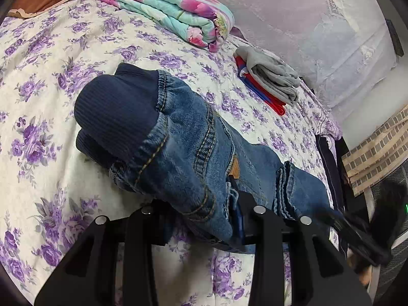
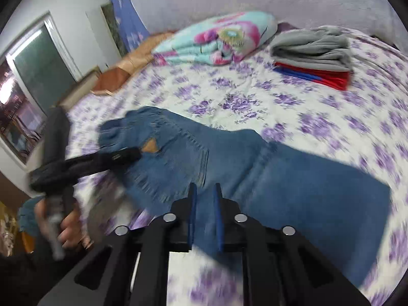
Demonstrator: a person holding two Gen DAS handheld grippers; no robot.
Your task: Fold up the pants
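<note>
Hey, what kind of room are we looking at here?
Most likely a home bedroom: a bed under a purple-flowered sheet, a folded floral quilt near the wall, and stacked folded clothes beside the jeans.

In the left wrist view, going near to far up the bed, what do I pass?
Black left hand-held gripper → blue denim pants with a navy ribbed waistband → folded grey garment on red-and-blue cloth → folded turquoise floral blanket.
</note>
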